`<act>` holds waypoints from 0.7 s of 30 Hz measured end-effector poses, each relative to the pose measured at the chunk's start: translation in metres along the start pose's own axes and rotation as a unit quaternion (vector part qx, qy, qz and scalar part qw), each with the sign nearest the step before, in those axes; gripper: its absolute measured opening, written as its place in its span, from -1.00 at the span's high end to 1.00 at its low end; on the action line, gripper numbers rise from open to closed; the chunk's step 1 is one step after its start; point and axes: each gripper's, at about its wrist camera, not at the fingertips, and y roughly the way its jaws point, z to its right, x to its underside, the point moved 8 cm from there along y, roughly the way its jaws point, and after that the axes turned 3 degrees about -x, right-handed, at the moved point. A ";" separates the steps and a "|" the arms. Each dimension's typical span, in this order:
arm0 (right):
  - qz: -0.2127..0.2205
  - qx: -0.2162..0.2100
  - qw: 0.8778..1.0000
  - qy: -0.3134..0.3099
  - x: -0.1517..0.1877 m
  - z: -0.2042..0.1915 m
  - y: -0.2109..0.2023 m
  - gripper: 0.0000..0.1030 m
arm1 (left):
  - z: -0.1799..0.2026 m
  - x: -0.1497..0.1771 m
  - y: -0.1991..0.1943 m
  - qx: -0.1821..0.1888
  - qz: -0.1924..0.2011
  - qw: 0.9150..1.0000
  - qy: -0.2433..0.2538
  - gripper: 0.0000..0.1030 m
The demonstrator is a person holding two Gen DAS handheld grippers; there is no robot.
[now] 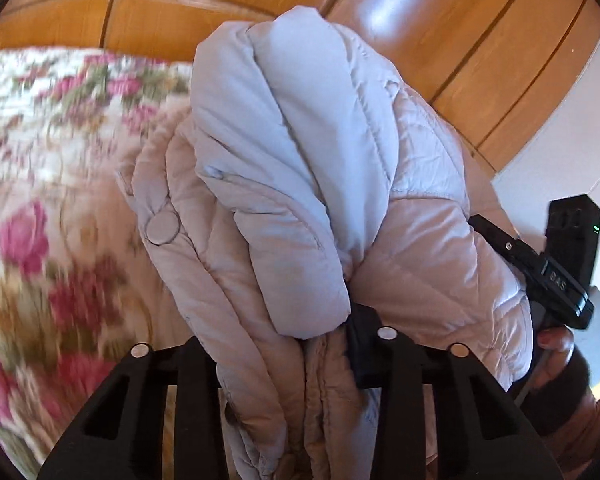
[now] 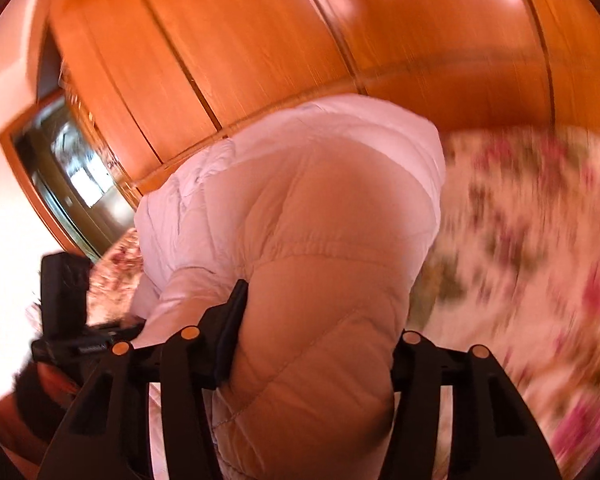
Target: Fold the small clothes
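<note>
A pale pink quilted puffer jacket [image 1: 308,184] with a round snap button [image 1: 162,230] hangs bunched up above the floral bedspread [image 1: 40,184]. My left gripper [image 1: 296,344] is shut on its lower folds. In the left wrist view the right gripper [image 1: 540,268] shows at the jacket's right edge, held by a hand. In the right wrist view my right gripper [image 2: 316,332] is shut on a thick fold of the same jacket [image 2: 312,216]. The left gripper [image 2: 76,320] shows at the left there.
A wooden wardrobe [image 1: 440,40] with panelled doors stands behind the bed; it also fills the top of the right wrist view [image 2: 300,32]. A mirror [image 2: 72,172] sits at its left. The floral bedspread [image 2: 532,248] lies blurred below. A white wall [image 1: 572,140] is at the right.
</note>
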 end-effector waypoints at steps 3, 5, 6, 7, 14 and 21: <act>0.039 0.025 0.997 -0.058 -0.024 -0.001 0.008 0.03 | -0.001 -0.032 0.011 -0.010 0.026 1.000 0.007 0.37; 0.063 0.043 0.993 -0.085 -0.039 0.008 0.018 0.03 | -0.006 -0.054 0.016 -0.015 0.040 0.999 0.010 0.37; 0.067 0.050 0.992 -0.090 -0.039 0.018 0.018 0.03 | -0.008 -0.068 0.023 -0.022 0.049 0.998 0.014 0.37; 0.069 0.058 0.992 -0.090 -0.045 0.026 0.026 0.03 | -0.010 -0.078 0.030 -0.029 0.054 0.998 0.017 0.37; 0.032 0.076 0.996 0.023 -0.039 0.108 0.086 -0.04 | -0.021 -0.115 0.087 -0.067 0.032 0.997 0.013 0.12; 0.040 0.066 0.995 0.061 -0.026 0.138 0.091 -0.22 | -0.045 -0.115 0.125 -0.068 0.010 0.997 -0.035 -0.45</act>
